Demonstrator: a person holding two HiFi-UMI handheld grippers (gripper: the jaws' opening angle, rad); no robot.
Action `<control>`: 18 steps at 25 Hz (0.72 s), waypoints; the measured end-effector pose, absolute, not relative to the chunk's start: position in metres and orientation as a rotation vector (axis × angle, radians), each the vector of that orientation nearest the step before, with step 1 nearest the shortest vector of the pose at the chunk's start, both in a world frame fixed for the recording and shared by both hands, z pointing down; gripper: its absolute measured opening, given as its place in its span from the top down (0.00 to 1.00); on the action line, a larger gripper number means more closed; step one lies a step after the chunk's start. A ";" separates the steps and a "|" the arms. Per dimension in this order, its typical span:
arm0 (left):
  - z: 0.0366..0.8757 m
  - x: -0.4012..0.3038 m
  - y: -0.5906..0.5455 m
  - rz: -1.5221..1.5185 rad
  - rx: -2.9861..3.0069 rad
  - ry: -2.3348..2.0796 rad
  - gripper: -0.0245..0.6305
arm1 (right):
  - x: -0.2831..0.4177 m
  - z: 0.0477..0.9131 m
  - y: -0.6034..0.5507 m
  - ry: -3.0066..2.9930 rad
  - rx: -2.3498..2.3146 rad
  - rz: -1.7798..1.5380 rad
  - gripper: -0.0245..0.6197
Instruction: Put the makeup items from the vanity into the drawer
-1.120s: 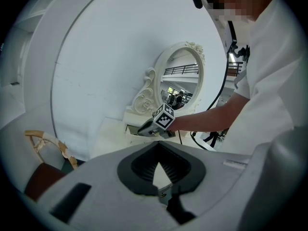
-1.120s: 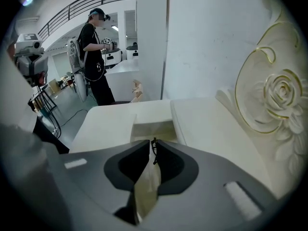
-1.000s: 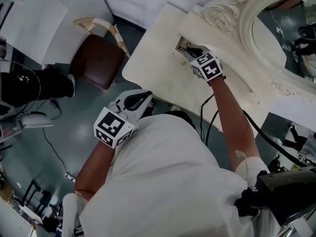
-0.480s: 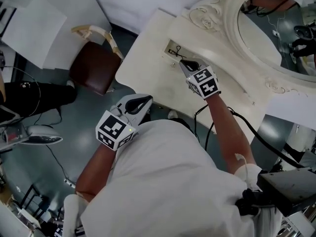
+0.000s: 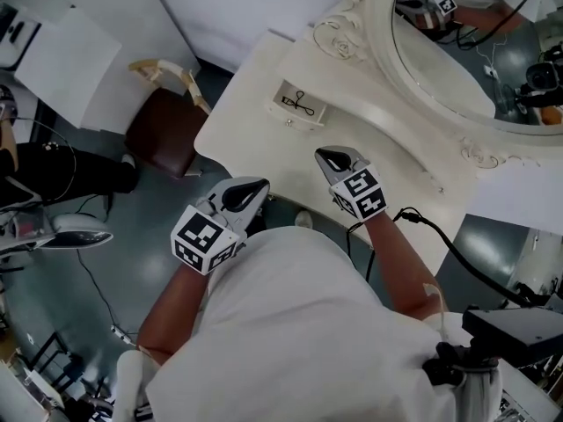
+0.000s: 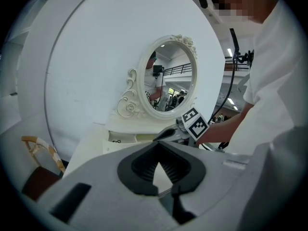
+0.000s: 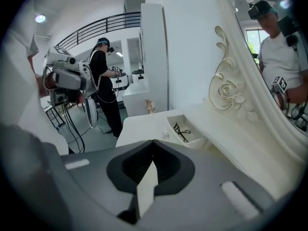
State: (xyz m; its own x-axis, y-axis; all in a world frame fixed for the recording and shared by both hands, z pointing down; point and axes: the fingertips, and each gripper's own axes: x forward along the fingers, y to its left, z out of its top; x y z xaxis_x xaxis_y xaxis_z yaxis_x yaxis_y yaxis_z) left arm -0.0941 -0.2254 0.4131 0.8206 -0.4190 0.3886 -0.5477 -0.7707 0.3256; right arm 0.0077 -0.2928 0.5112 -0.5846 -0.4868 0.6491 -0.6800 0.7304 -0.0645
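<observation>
The cream vanity has a small drawer standing open at its back left. A black scissor-shaped makeup tool lies inside it, also seen in the right gripper view and, tiny, in the left gripper view. My right gripper hovers over the vanity top, a short way right of the drawer, shut and empty. My left gripper hangs at the vanity's front edge, shut with nothing in it.
An oval mirror in a carved frame stands behind the vanity. A brown-seated chair sits left of it. A person in black stands by equipment farther left. A black cable runs off the table's right end.
My right gripper has drawn back from the open drawer towards me; the black tool stays in the drawer. The left gripper has barely moved.
</observation>
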 end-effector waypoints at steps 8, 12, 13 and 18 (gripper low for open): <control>0.402 -0.051 -0.196 0.442 2.579 -0.736 0.96 | 0.029 0.493 -0.231 -2.374 0.799 0.410 0.96; 0.399 -0.036 -0.183 0.455 2.573 -0.757 0.96 | 0.040 0.487 -0.209 -2.395 0.771 0.398 0.96; 0.400 -0.033 -0.180 0.455 2.569 -0.764 0.96 | 0.043 0.486 -0.204 -2.396 0.762 0.390 0.96; 0.400 -0.021 -0.165 0.456 2.553 -0.789 0.96 | 0.052 0.478 -0.188 -2.421 0.725 0.360 0.96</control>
